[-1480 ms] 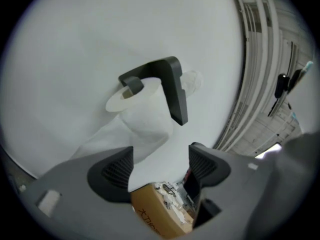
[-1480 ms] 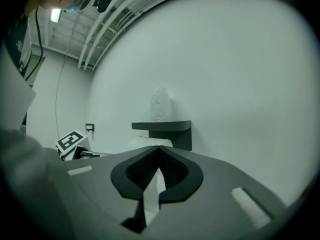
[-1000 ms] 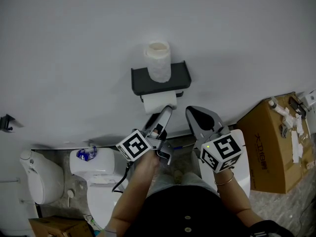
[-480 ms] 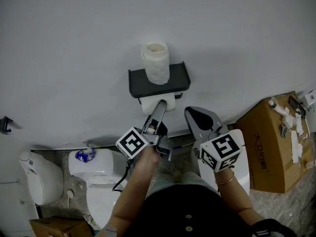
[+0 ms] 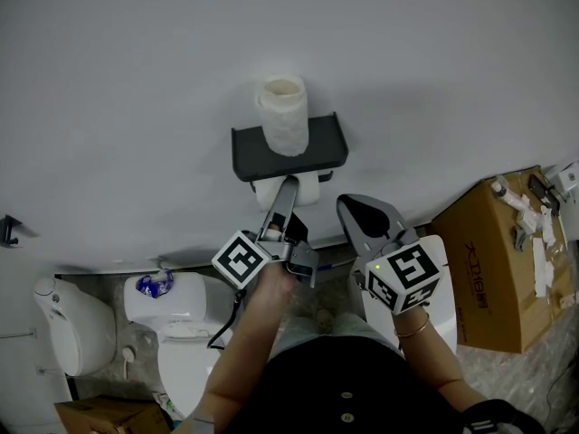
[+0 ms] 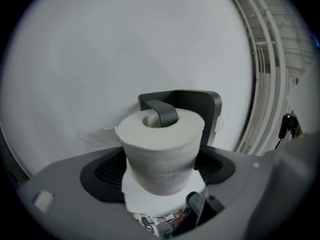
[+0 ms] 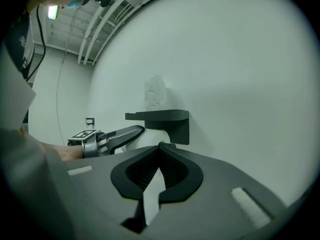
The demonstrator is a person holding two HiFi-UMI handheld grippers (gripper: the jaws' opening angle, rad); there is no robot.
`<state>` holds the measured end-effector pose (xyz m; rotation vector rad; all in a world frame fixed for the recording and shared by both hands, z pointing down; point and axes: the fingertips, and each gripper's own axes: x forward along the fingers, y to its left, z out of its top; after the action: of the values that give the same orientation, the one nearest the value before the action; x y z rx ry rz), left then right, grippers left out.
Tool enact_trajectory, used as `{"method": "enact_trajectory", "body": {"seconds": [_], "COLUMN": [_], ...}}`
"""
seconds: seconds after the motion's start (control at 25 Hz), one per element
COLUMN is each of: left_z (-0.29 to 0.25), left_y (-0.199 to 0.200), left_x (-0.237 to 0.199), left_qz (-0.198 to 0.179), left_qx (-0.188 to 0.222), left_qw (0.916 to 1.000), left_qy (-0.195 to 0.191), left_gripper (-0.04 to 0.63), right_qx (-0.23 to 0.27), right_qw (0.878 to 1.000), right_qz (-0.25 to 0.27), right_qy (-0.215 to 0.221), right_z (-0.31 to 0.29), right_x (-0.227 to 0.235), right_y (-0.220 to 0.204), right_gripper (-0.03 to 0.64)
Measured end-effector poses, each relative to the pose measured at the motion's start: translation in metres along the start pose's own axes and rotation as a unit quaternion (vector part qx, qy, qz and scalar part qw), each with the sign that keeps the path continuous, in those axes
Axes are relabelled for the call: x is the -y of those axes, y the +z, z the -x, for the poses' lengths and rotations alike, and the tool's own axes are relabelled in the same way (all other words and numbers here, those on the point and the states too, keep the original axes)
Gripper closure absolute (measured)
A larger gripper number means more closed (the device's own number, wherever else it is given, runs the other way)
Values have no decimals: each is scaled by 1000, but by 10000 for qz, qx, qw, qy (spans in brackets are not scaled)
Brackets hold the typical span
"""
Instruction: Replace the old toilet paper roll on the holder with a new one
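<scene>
A black wall holder point(image 5: 317, 152) has a shelf on top, where a new paper-wrapped roll point(image 5: 282, 116) stands on end. Under the shelf, the old toilet paper roll point(image 5: 308, 188) hangs on the holder's arm point(image 6: 162, 111). My left gripper point(image 5: 284, 188) reaches up to it. In the left gripper view, the old roll point(image 6: 162, 149) sits between the wide-apart jaws, one pad point(image 6: 107, 171) on each side, with no squeeze visible. My right gripper point(image 5: 349, 206) hangs lower right of the holder, shut and empty; its closed tips point(image 7: 161, 146) point at the holder point(image 7: 165, 116).
Below on the left stand a white toilet point(image 5: 185, 333), with a blue object point(image 5: 149, 284) on its tank, and another white fixture point(image 5: 72, 319). An open cardboard box point(image 5: 493, 260) with small items sits on the floor at the right. The wall is plain grey.
My left gripper has risen from below the holder and rolled, so its jaws now flank the old roll. The right gripper has stayed where it was.
</scene>
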<state>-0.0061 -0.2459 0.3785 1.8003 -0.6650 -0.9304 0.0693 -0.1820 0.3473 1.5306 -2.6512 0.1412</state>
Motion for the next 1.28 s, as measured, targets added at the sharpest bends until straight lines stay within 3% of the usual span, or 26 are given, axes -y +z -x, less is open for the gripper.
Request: {"method": "enact_trajectory", "body": {"seconds": [0.68,1.28], "left_z": [-1,-25], "left_y": [-7,-44], "left_x": [0,2], "left_qz": [107,187], "left_qx": [-361,-847], "left_qw": [9993,9961], "left_qy": [-61,-188], "left_gripper": [190,190], "right_qx": [108,205], "right_qw": [9998,9978], "right_qz": [-58,-116], "right_qy": [-176,-623], "right_z": [2,24], "right_x": [8,32], "right_y": [3,7], "right_gripper": [615,615]}}
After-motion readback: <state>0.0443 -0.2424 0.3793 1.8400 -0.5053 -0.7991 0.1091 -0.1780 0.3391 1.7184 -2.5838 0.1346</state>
